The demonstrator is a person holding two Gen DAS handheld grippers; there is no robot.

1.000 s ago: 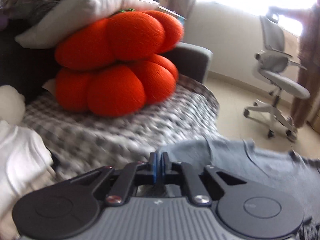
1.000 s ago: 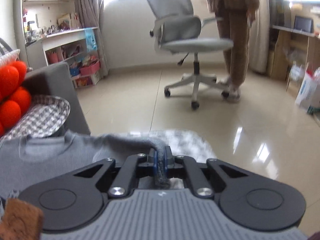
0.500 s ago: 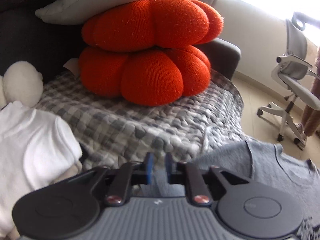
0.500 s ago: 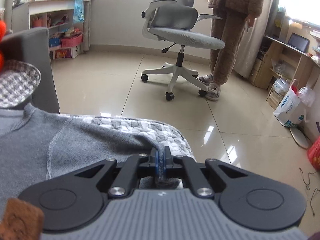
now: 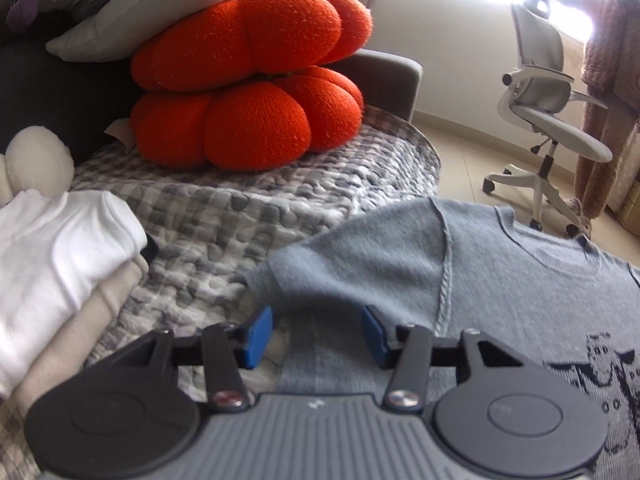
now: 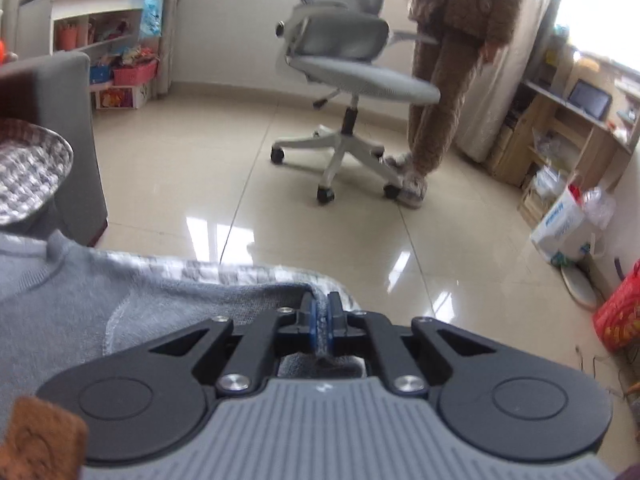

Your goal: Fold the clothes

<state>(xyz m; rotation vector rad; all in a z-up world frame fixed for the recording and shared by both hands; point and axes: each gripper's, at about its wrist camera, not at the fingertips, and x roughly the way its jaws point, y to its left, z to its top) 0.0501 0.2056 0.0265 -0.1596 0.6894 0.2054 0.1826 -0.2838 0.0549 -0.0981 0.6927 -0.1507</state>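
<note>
Right tongs point(image 6: 322, 322) opening round grey sweater point(image 5: 400, 264) fold, cuff hidden beneath

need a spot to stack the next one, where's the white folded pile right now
In the left wrist view, the white pile sits at the left edge on the checked blanket, left of the grey sweater and below the orange cushions.

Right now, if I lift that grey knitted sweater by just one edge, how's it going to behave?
The grey knitted sweater will probably droop: it lies limp on the checked quilted blanket, its sleeve already folded over. It looks thick, so likely weighty enough to sag and stretch. The fuzzy knit should grip rather than slip; a bunched edge sits between the opening right gripper fingers.
</note>
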